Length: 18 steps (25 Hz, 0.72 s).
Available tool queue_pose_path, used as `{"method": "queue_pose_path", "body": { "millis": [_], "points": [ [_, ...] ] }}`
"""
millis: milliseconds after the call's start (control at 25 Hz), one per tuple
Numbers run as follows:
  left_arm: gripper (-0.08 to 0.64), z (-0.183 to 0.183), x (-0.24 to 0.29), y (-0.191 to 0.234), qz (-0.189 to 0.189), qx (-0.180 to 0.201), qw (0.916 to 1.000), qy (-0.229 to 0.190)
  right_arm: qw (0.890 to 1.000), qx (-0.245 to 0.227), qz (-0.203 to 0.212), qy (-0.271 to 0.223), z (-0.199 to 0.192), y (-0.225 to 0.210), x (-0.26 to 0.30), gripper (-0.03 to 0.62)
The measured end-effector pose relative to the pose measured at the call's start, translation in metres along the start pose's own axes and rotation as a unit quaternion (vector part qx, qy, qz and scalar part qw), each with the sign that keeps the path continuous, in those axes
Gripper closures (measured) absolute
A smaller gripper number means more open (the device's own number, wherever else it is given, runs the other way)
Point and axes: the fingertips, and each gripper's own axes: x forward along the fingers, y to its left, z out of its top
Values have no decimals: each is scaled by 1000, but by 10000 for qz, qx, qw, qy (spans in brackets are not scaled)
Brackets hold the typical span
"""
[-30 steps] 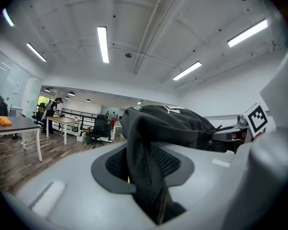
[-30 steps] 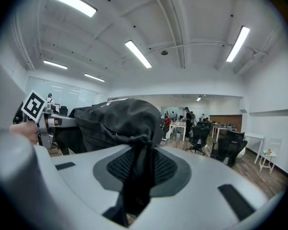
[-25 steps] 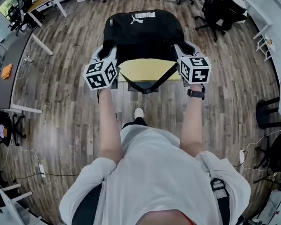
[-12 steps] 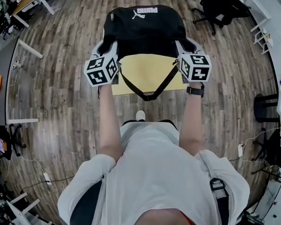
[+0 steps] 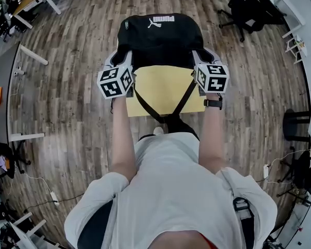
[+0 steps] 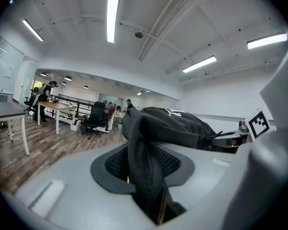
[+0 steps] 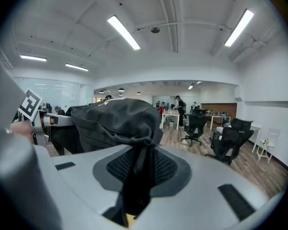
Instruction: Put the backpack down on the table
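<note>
A black backpack [image 5: 159,38] with a white logo hangs over the far half of a small yellow table [image 5: 163,90]. I cannot tell whether it touches the tabletop. My left gripper [image 5: 125,57] is shut on the bag's left side, and black fabric [image 6: 144,166] is pinched between its jaws. On the other side, my right gripper [image 5: 198,56] is shut on the bag's right side, a dark strap [image 7: 137,176] running down into its jaws. Two loose straps [image 5: 168,105] dangle in a V across the table's near edge.
Wood floor surrounds the table. Black office chairs [image 5: 249,9] stand at the far right, and desks [image 5: 13,71] line the left. Further off are more desks, chairs [image 7: 197,126] and people. A shoe [image 5: 157,130] shows just below the table's near edge.
Both grippers and the backpack have come down and forward over the yellow table. The table now reaches nearer the person's body, and the straps hang across it.
</note>
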Motion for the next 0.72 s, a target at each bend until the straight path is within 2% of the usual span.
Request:
{"method": "queue_pose_path", "body": {
  "millis": [440, 720],
  "points": [
    [443, -43, 90, 30, 71, -112, 9975, 693, 9973, 271, 76, 684, -41, -34, 90, 502],
    [443, -73, 139, 46, 197, -254, 9930, 1137, 9923, 412, 323, 1119, -75, -54, 147, 502]
  ]
}}
